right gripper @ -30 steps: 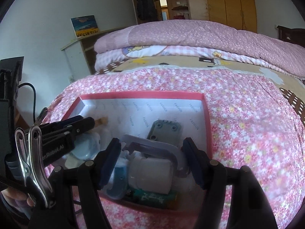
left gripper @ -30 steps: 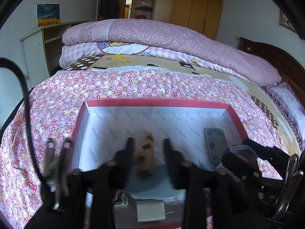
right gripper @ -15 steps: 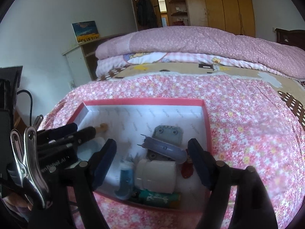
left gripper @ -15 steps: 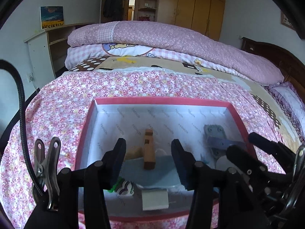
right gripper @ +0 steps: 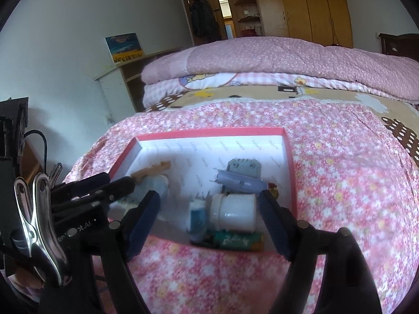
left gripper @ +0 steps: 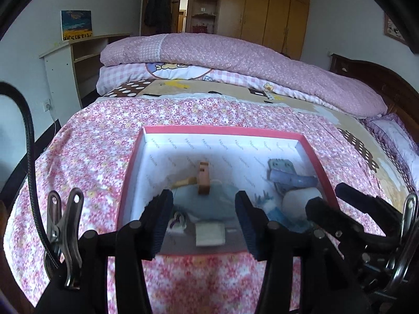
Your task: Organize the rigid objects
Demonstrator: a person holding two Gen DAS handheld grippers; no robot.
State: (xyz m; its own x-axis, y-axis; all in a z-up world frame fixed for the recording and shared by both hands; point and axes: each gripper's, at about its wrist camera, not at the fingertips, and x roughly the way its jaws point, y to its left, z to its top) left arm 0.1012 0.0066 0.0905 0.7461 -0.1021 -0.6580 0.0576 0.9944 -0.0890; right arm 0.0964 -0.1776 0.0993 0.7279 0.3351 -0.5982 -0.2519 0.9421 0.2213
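On the floral bedspread [left gripper: 86, 157], the red-rimmed box [left gripper: 222, 130] corrals small items, so left gripper [left gripper: 204, 219] and right gripper [right gripper: 209, 209] hover released, empty, at its near edge.

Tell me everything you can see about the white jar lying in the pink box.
The white jar is a short, squat cylinder that looks like glossy plastic, with a ribbed white cap on its left end. It lies on its side in the box's near right corner, inside the pink box. A lilac clip rests just behind it, a green tube lies in front, and a blue item sits at the cap end. Neither tool touches it; the right tool is open, its fingers on either side of it in the view.
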